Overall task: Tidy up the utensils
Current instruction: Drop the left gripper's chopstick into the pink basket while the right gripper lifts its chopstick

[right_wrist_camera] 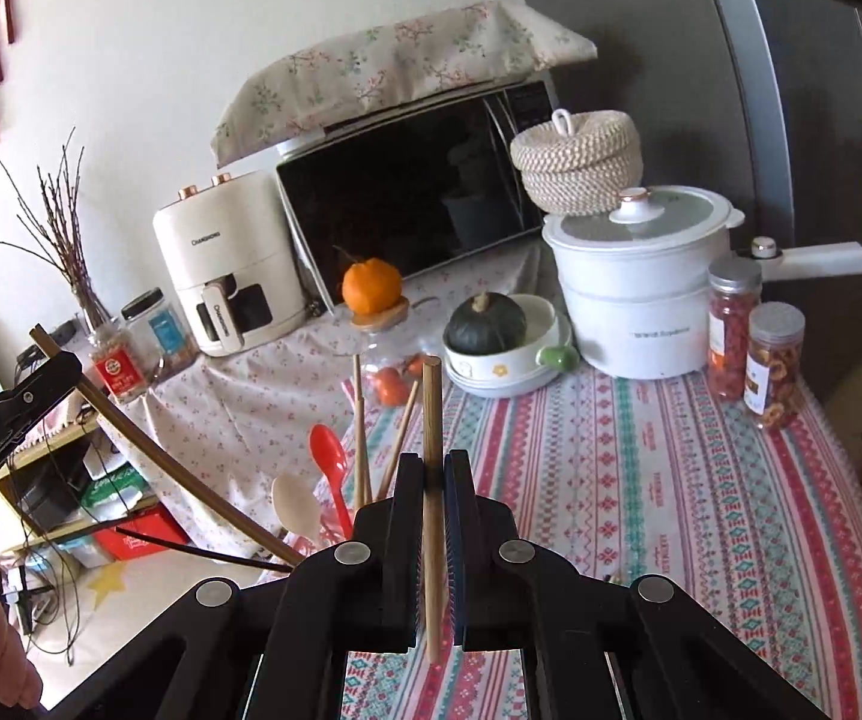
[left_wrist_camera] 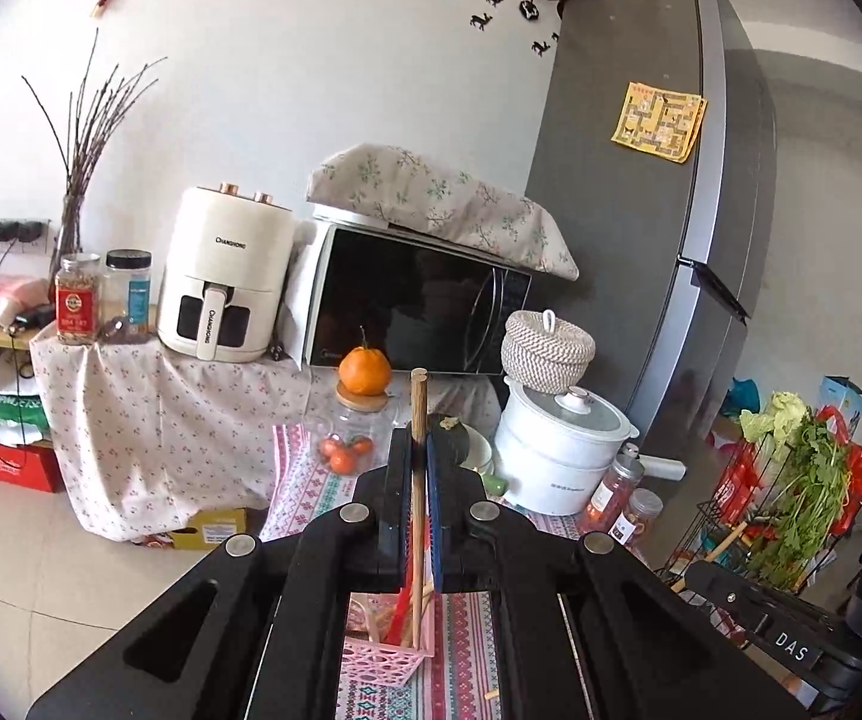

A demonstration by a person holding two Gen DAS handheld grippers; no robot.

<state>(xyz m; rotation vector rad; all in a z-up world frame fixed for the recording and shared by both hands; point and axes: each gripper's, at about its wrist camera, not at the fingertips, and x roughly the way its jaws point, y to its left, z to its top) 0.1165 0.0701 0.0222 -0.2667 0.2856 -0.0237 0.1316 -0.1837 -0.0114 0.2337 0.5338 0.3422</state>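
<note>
Left gripper [left_wrist_camera: 419, 438] clamped on upright wooden chopstick [left_wrist_camera: 418, 414], its lower end hidden behind jaws above pink basket [left_wrist_camera: 384, 663]. Right gripper [right_wrist_camera: 433, 468] clamped on another chopstick [right_wrist_camera: 432, 420], over patterned tablecloth [right_wrist_camera: 641, 480]. Basket cut off by gripper frame. Air fryer [left_wrist_camera: 224, 276] reads "CHANGHONG"; pot label blurred.

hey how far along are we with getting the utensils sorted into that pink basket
Partly done. The pink basket already holds a red spoon, a pale spoon and some chopsticks. In hand: the left gripper is shut on one wooden chopstick, and the right gripper on another. Left: drop both in; a small wooden piece still lies on the tablecloth.
</note>
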